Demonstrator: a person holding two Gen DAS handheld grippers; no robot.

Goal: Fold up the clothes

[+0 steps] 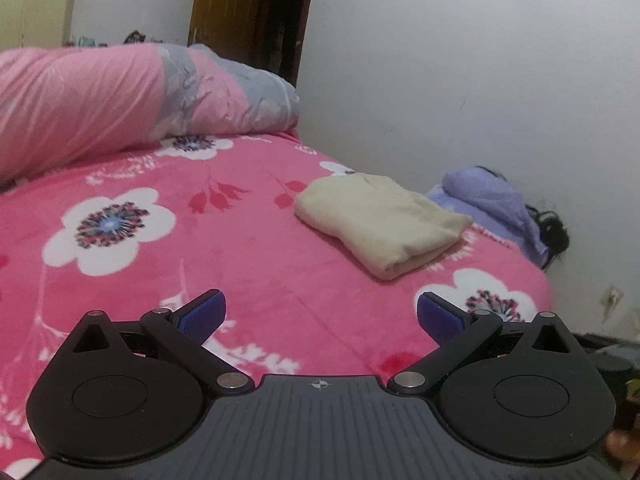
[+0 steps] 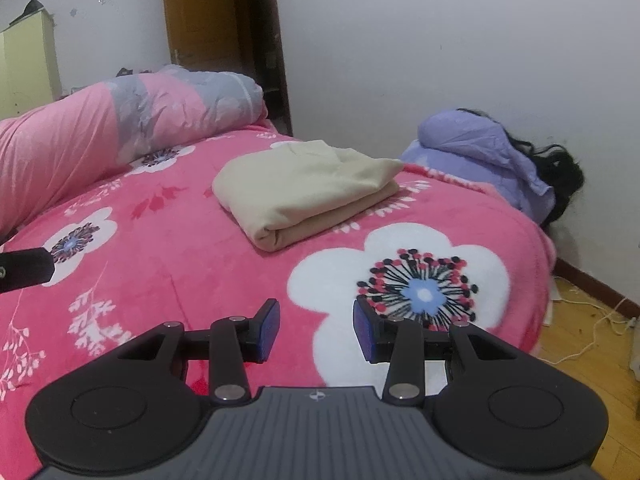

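A cream garment [image 1: 380, 222] lies folded into a thick rectangle on the pink flowered bedspread [image 1: 168, 264]; it also shows in the right wrist view [image 2: 304, 190]. My left gripper [image 1: 321, 316] is open wide and empty, hovering above the bedspread short of the garment. My right gripper [image 2: 316, 330] is open, empty and held above the bedspread [image 2: 168, 264], nearer than the garment. A black piece of the left gripper [image 2: 24, 268] shows at the left edge of the right wrist view.
A pink and grey rolled duvet [image 1: 120, 96] lies along the far side of the bed. A lilac bundle with dark hair or fabric [image 2: 492, 156] sits by the white wall. A wooden door [image 2: 224, 40] stands behind. The wooden floor with white cables [image 2: 592, 320] lies to the right.
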